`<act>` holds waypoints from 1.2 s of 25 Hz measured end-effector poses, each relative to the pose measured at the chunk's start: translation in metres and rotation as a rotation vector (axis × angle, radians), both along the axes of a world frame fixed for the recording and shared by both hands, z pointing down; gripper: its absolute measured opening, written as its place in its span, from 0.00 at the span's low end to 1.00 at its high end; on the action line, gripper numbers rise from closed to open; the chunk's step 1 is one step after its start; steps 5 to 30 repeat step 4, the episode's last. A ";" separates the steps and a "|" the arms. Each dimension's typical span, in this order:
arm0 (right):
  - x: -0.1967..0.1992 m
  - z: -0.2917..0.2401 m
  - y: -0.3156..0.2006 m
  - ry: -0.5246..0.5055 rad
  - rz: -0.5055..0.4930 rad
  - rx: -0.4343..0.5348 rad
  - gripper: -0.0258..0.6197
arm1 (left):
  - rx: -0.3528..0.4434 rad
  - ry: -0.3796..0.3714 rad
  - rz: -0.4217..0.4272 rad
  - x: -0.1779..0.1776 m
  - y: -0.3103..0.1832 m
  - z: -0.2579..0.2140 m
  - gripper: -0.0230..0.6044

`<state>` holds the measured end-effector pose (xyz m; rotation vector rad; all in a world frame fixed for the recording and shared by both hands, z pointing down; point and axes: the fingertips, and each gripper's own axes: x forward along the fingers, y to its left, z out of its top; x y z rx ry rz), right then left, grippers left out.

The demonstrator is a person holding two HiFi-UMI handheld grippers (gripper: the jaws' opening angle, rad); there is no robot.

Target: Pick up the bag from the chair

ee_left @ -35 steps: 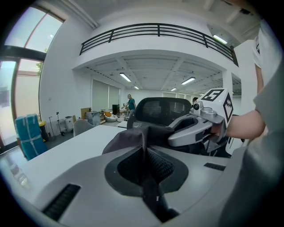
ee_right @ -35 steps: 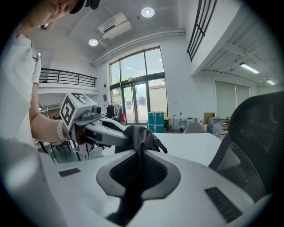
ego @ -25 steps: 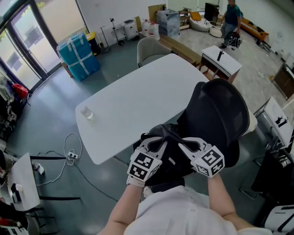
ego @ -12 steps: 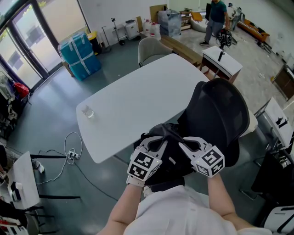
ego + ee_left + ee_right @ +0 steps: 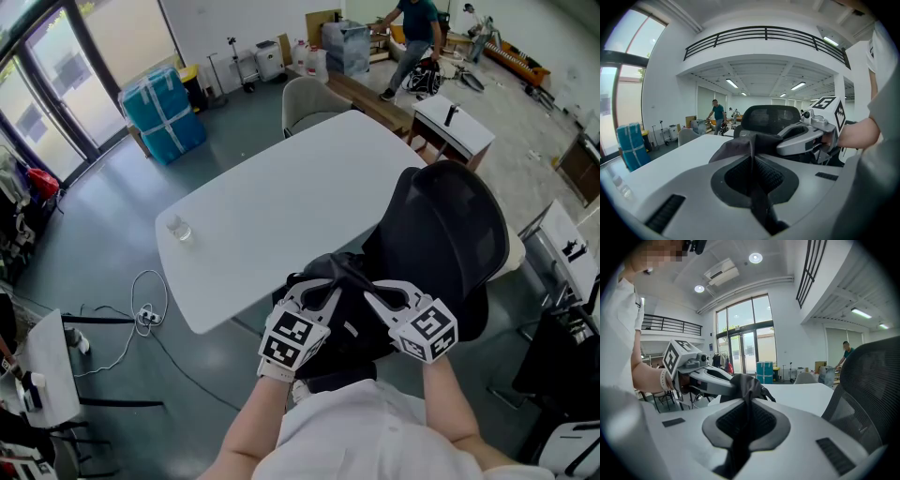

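Black fabric fills the lower middle of the head view: the bag (image 5: 339, 323) sits over the seat of the chair (image 5: 448, 234), whose mesh back rises at its 2 o'clock. The left gripper (image 5: 328, 291) and right gripper (image 5: 371, 294) meet at the bag's top from 7 and 5 o'clock, tips just beside each other. A white table (image 5: 281, 206) spreads at the bag's 11 o'clock with a small glass (image 5: 177, 230) near its left edge; a beige chair (image 5: 309, 98) stands at the table's 12 o'clock, and a person (image 5: 412, 28) walks far off at 1 o'clock. In the left gripper view, the left gripper (image 5: 752, 157) has its jaws pinched together on a strip of the bag (image 5: 736, 147), which bunches up past the tips; the right gripper (image 5: 801, 139) reaches in from 3 o'clock to touch the same bunch, with the chair (image 5: 771, 119) behind. In the right gripper view, the right gripper (image 5: 745, 404) likewise has its jaws clamped on the bag (image 5: 749, 384), the left gripper (image 5: 710, 379) coming in from 9 o'clock, the chair (image 5: 869, 380) at 3 o'clock and the table (image 5: 801, 395) beyond.
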<state>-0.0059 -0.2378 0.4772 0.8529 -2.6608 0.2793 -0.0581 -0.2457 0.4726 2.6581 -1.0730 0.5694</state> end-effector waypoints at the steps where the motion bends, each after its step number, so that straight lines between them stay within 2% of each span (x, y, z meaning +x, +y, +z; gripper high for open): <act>1: -0.001 0.000 0.000 0.001 0.000 0.000 0.09 | 0.001 0.001 0.000 -0.001 0.000 0.000 0.09; 30: -0.002 -0.001 -0.002 0.002 0.001 0.002 0.09 | 0.002 0.001 0.001 -0.002 -0.002 -0.001 0.09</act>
